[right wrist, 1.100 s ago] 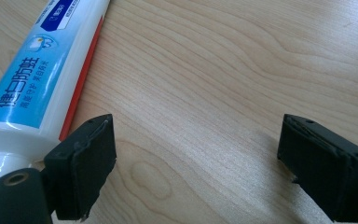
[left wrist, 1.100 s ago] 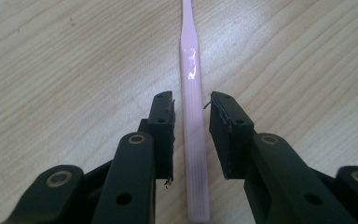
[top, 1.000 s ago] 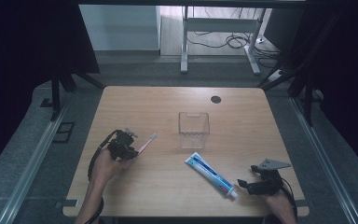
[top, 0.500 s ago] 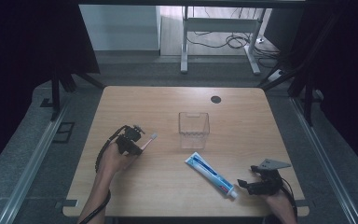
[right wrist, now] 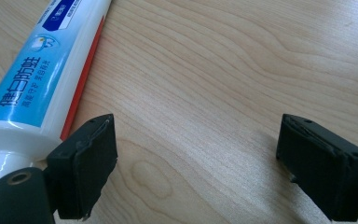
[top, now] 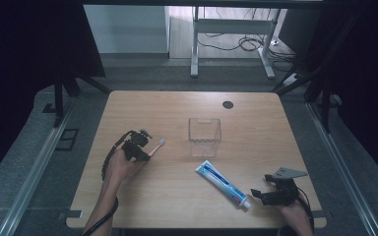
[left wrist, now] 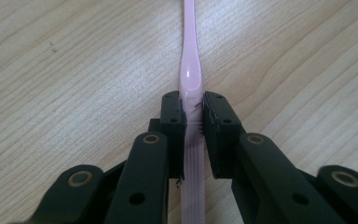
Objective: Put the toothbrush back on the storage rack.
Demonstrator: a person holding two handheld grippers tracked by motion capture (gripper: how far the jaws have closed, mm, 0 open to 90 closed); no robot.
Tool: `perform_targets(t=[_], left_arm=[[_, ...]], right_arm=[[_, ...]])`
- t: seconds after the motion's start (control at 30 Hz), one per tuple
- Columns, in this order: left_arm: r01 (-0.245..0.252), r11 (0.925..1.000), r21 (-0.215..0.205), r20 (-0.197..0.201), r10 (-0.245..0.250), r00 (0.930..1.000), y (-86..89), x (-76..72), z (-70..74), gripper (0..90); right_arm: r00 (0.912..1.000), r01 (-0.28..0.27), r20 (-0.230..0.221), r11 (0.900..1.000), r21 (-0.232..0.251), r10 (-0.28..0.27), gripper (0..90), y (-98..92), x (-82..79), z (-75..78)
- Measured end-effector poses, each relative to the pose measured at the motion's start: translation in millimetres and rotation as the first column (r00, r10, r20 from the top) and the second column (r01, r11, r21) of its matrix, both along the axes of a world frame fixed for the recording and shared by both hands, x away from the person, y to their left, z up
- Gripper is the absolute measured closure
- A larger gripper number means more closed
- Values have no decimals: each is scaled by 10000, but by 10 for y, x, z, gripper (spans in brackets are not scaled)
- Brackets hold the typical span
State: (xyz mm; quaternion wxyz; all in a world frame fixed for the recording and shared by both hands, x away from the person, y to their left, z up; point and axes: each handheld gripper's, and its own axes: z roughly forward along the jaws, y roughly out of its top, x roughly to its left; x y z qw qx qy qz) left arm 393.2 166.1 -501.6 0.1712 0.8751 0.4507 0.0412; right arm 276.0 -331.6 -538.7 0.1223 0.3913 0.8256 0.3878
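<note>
A pink toothbrush (top: 157, 145) lies on the wooden table (top: 177, 206) at the left, its head pointing toward a clear plastic cup (top: 204, 136). My left gripper (top: 146, 150) has just been closing its jaws, and its pads now press both sides of the toothbrush handle (left wrist: 189, 70) in the left gripper view (left wrist: 194, 105). A blue and white toothpaste tube (top: 221, 183) lies at the front right. My right gripper (top: 257, 194) rests on the table just beside its capped end, open (right wrist: 196, 144), with the tube (right wrist: 42, 70) outside its left jaw.
The cup stands upright near the table's middle. A dark round cable hole (top: 228, 104) sits at the back. Beyond the far edge are a metal frame (top: 194, 44) and floor cables.
My left hand has edged a little forward along the toothbrush, which still lies on the table. The right hand and the toothpaste tube have stayed put.
</note>
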Motion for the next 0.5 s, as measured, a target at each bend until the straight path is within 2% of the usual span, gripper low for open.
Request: perform_targets(t=[0.1, 0.5], left_arm=[[25, 10000, -60, 58, -25, 10000, 19, -16, 47, 788], [220, 9947, -1000, 655, -155, 9977, 58, -115, 227, 788]], right_arm=[[10000, 5, 8, 10000, 3, -5, 122, 0, -1, 2], [10000, 28, -1, 10000, 4, -28, 125, -2, -7, 3]])
